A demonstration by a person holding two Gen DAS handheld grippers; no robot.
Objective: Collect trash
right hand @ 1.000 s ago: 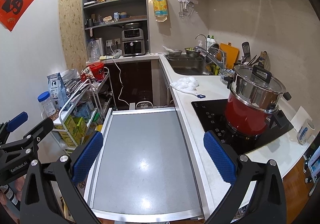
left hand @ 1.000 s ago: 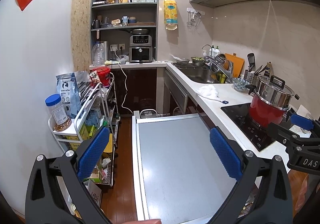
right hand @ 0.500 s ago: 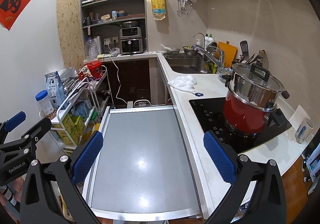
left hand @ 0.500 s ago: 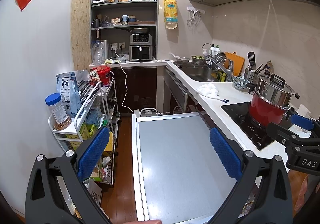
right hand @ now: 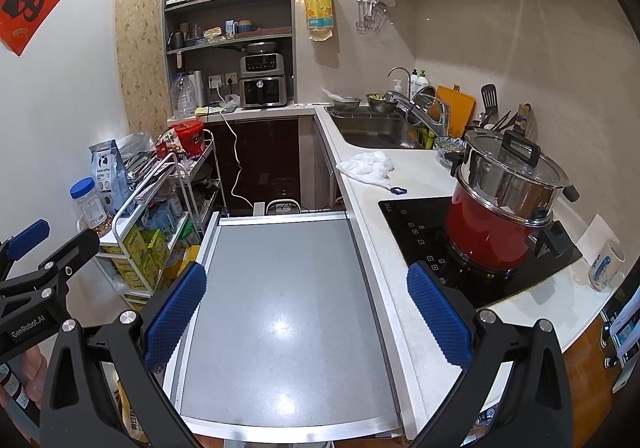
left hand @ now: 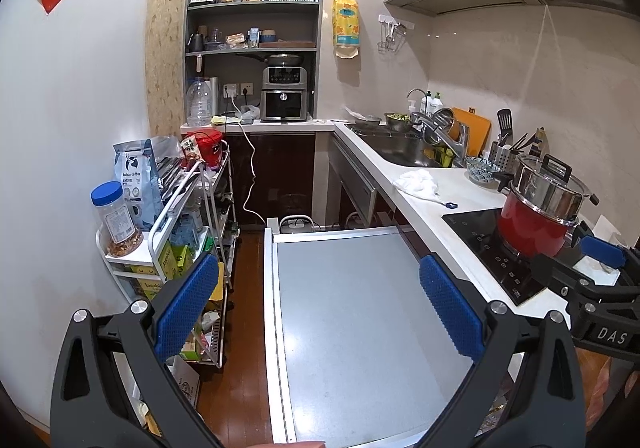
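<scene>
Hovering side by side above a grey fold-out surface (right hand: 288,288), both tools point down the narrow kitchen toward the sink end. The left tool (left hand: 316,304) has its jaws spread wide and holds nothing; the right tool (right hand: 306,308) is just as wide apart and equally empty.

The likeliest piece of trash is the crumpled white tissue (right hand: 366,166) lying on the white counter surface (right hand: 400,184), between the sink (right hand: 378,136) and the black cooktop (right hand: 424,232), close to the surface's front edge. It lies ahead and to the right of both tools, well apart from them. Its heap stretches roughly across the surface, from front edge toward the wall. The right tool appears the nearer of the two, so the reach probably falls to it.

The tissue looks soft, limp and irregular, something that would squash flat in a pinch. A small blue clip-like item (right hand: 398,190) sits just beside it on the glossy, hard stone-like top. The red pot (right hand: 488,236) with a polished steel lid stands on the smooth glass cooktop, to the right of the likely path
</scene>
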